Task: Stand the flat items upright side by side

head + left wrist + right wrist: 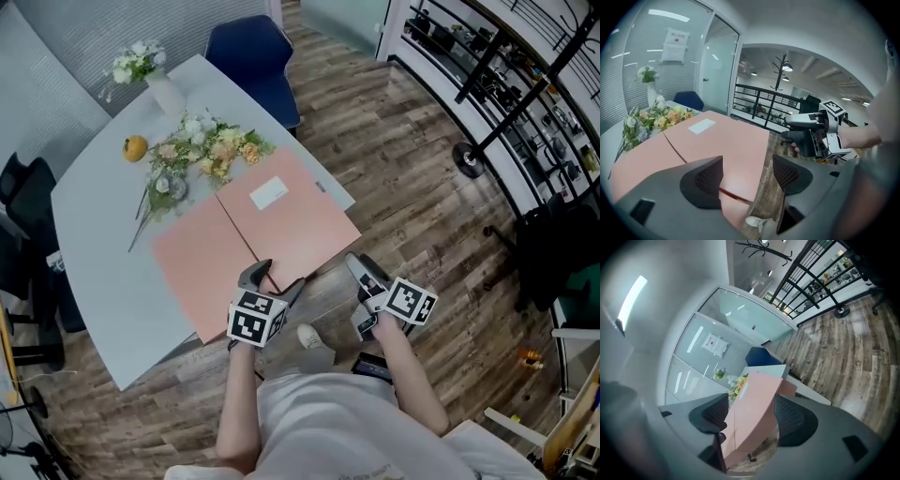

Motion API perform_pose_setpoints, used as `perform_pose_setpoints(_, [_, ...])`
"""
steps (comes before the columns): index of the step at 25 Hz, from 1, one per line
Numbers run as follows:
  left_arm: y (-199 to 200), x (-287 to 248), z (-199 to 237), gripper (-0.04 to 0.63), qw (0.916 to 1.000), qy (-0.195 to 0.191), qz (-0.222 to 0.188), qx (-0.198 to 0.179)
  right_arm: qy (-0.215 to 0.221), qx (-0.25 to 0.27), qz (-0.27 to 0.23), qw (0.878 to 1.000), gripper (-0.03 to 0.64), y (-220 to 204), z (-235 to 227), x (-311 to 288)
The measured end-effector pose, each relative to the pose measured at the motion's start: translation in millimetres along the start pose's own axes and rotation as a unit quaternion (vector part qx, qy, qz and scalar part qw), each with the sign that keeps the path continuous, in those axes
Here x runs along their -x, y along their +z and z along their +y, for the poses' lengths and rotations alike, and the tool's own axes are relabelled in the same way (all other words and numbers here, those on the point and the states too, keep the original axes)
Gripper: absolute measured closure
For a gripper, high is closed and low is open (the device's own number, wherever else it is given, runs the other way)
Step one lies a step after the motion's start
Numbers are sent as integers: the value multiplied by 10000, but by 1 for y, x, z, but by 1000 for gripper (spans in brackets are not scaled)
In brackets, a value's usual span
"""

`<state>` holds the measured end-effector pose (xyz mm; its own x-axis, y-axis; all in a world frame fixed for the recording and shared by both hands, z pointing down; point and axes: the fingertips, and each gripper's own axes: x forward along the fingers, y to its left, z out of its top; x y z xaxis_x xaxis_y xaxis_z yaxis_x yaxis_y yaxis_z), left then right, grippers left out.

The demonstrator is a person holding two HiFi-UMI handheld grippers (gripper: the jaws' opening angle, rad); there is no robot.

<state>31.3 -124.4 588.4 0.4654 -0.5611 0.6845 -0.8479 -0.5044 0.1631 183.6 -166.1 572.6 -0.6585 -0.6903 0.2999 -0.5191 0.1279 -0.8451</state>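
Observation:
Two flat pink folders lie side by side on the white table, their near ends jutting past its edge. The right folder carries a white label; the left folder is plain. My left gripper is at the folders' near edge, jaws open, and the pink edge shows between them untouched. My right gripper is off the table beside the right folder's corner, open and holding nothing. Its own view looks along both folders. The left gripper view shows the right gripper over the floor.
A loose bouquet, a vase of white flowers and an orange sit at the table's far end. A blue chair stands behind it and a black chair to the left. Black shelving lines the right.

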Motion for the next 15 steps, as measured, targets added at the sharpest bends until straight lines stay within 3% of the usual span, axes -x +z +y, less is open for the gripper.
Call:
perform_pose_setpoints(6, [3,-7,2,279,9995,32,147,-287,-106,-37,48,9999,304,7,-10,2])
perform_pose_setpoints(15, [-1,-11,-5,278,9989,-7,251,-400,-143,-421,135,9989,296,1,-31,-2])
